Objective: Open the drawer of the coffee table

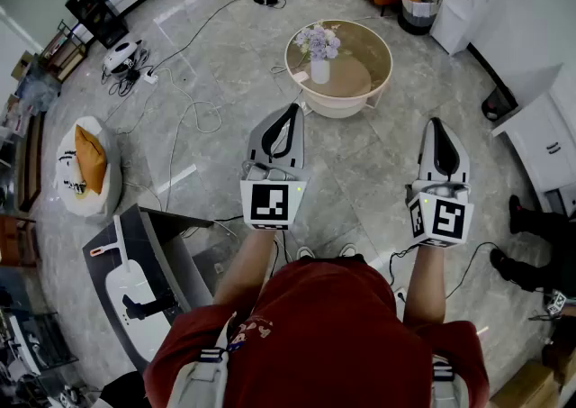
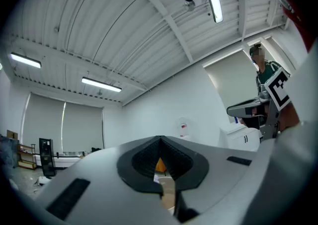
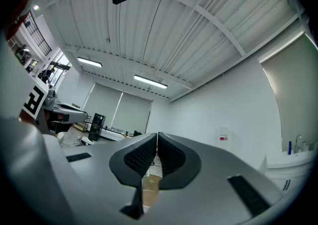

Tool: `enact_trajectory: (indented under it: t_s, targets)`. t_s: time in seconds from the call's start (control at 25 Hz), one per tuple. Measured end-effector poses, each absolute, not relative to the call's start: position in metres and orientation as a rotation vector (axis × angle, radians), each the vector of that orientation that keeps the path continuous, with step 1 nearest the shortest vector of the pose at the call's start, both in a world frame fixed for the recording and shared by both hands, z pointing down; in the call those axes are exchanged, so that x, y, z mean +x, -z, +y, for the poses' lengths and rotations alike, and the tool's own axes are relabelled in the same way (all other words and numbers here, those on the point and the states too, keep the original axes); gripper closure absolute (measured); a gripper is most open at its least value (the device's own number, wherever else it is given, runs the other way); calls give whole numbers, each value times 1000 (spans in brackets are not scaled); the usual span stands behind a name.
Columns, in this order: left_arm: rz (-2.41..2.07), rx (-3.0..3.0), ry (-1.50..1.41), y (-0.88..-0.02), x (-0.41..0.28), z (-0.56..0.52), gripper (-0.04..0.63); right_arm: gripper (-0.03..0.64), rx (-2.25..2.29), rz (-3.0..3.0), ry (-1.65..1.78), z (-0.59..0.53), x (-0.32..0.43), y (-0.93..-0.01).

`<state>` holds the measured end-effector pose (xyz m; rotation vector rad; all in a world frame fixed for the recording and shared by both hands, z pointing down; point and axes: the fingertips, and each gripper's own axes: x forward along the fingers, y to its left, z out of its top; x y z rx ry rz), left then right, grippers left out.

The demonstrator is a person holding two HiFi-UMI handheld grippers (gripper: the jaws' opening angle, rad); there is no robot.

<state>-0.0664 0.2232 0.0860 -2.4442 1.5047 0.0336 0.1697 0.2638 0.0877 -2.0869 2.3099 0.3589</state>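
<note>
Markers [image 1: 273,203] on left claw [image 1: 294,108], right claw [image 1: 437,122]

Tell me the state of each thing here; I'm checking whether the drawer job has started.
left gripper, shut, empty, held in the air
right gripper, shut, empty, held in the air
coffee table, untouched, visible side closed
vase, upright on the table, holding flowers

L forearm [image 1: 249,269] and R forearm [image 1: 423,287] held out fwd, side by side and apart, L gripper [image 1: 293,111] and R gripper [image 1: 438,124] pointing ahead, tilted slightly up, fingers [image 2: 140,162] on both closed together, nothing btwn.
</note>
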Motion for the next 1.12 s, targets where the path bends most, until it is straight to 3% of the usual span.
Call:
enact_trajectory:
  t_s: [1.12]
  targets:
    - [1444,-2620,116,-141,-124,209,583,594,-2155,2278,-126,251,91,-145]
